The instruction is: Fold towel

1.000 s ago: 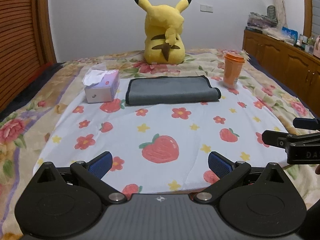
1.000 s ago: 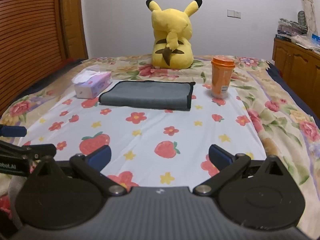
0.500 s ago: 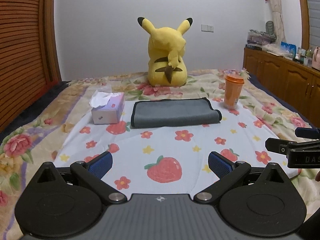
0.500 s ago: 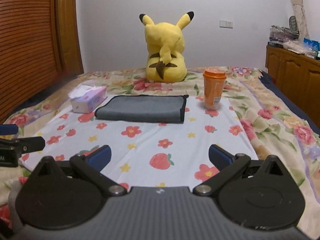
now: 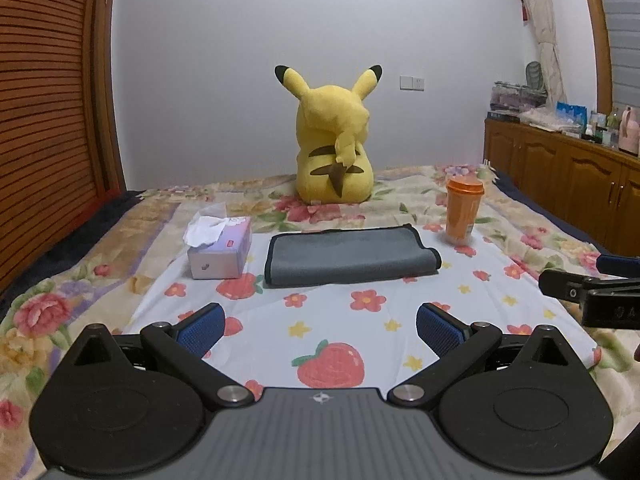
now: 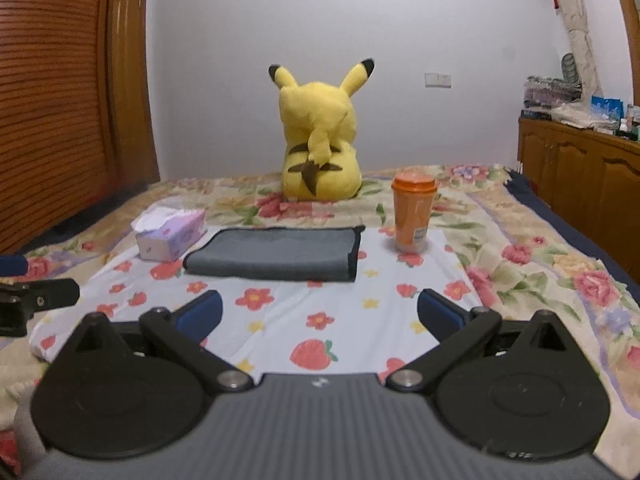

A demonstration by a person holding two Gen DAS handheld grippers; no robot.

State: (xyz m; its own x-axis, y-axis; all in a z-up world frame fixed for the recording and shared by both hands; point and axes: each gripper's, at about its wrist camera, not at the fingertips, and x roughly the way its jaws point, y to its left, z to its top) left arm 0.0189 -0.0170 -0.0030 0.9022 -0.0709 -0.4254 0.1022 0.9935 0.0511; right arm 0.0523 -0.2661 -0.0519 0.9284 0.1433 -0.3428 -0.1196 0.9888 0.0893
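A grey towel (image 5: 348, 256) with a dark edge lies folded flat on the white strawberry-print cloth (image 5: 360, 320) on the bed; it also shows in the right wrist view (image 6: 276, 254). My left gripper (image 5: 320, 330) is open and empty, held low over the near part of the cloth, well short of the towel. My right gripper (image 6: 318, 314) is open and empty too, likewise near the front. Each gripper's tip shows at the edge of the other's view: the right one (image 5: 588, 286), the left one (image 6: 36, 298).
A tissue box (image 5: 220, 252) stands left of the towel, an orange lidded cup (image 5: 464, 214) right of it. A yellow Pikachu plush (image 5: 334, 148) sits behind. A wooden headboard (image 5: 48, 120) lies left, wooden cabinets (image 5: 560, 176) right.
Both grippers have tilted up and drawn back, so the towel and bed sit lower and farther in view. The towel, box and cup have not moved. Both grippers stay open.
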